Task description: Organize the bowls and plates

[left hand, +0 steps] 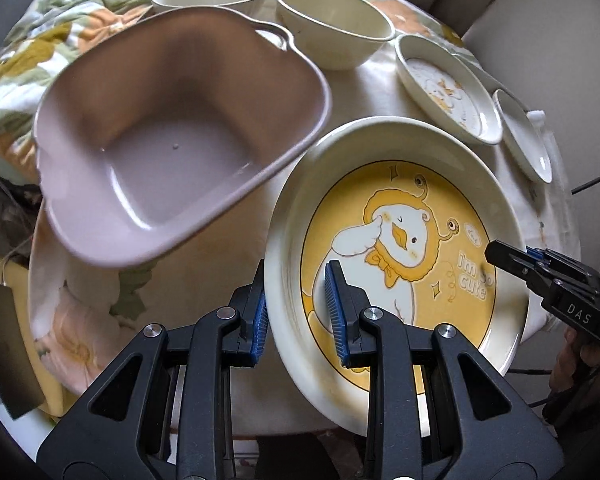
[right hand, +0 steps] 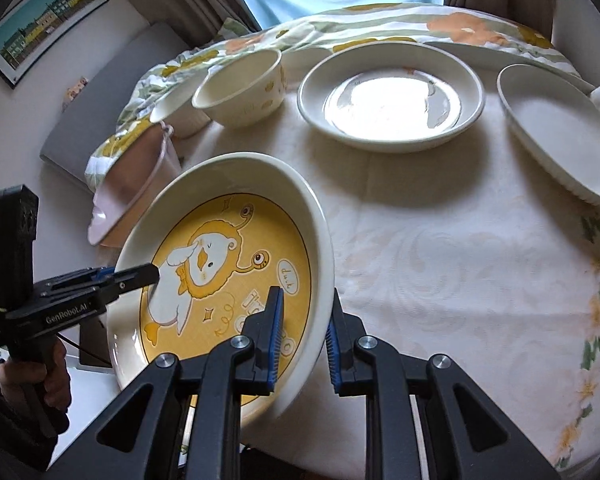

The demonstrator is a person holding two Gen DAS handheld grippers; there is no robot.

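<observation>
Each claw, left (left hand: 298, 312) and right (right hand: 304, 338), pinches the round cream ceramic plate with yellow duck print (left hand: 400, 248), at its nine and three o'clock rim. It looks heavy, stiff, glossy and breakable, so opposite rim grips suit it.

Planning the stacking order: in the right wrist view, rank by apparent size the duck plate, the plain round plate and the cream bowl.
1. duck plate, though nearest the camera
2. plain round plate
3. cream bowl

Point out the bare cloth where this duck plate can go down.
The widest free patch is the tablecloth right of the duck plate, in front of the white round plate and ribbed oval dish. The far edge is crowded with two bowls, and the pink basin fills the left.
</observation>
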